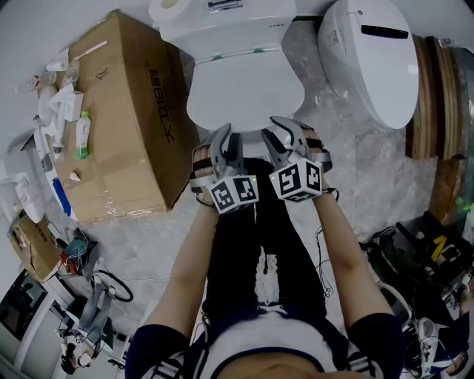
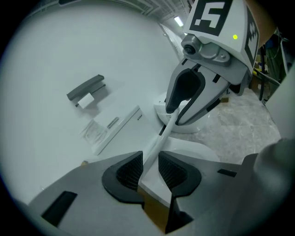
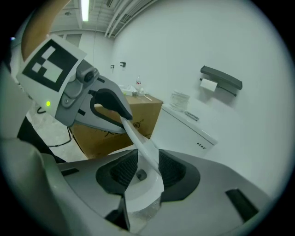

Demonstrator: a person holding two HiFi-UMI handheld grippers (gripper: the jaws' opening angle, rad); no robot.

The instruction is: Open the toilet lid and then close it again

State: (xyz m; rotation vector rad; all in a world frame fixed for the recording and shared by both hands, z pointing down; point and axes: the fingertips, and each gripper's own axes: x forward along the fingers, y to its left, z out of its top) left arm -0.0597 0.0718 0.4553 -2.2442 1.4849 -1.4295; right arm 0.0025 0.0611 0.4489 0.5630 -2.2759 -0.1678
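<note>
The white toilet lid [image 1: 244,89] lies nearly flat, with its front edge toward me. Both grippers sit side by side at that front edge. My left gripper [image 1: 226,137] has the thin lid edge [image 2: 154,147] running between its ribbed pads, which touch it on both sides. My right gripper [image 1: 285,126] pinches the same edge [image 3: 138,140] a little further right. In the right gripper view the edge stands slightly off the seat, and a round bumper [image 3: 140,175] shows beneath it. Each gripper view also shows the other gripper a short way along the edge.
The cistern [image 1: 222,26] stands behind the lid with a toilet roll [image 1: 172,9] on top. A large cardboard box [image 1: 122,111] is close on the left. A second white toilet [image 1: 374,59] stands at right. Cables and tools [image 1: 422,259] lie on the floor at right.
</note>
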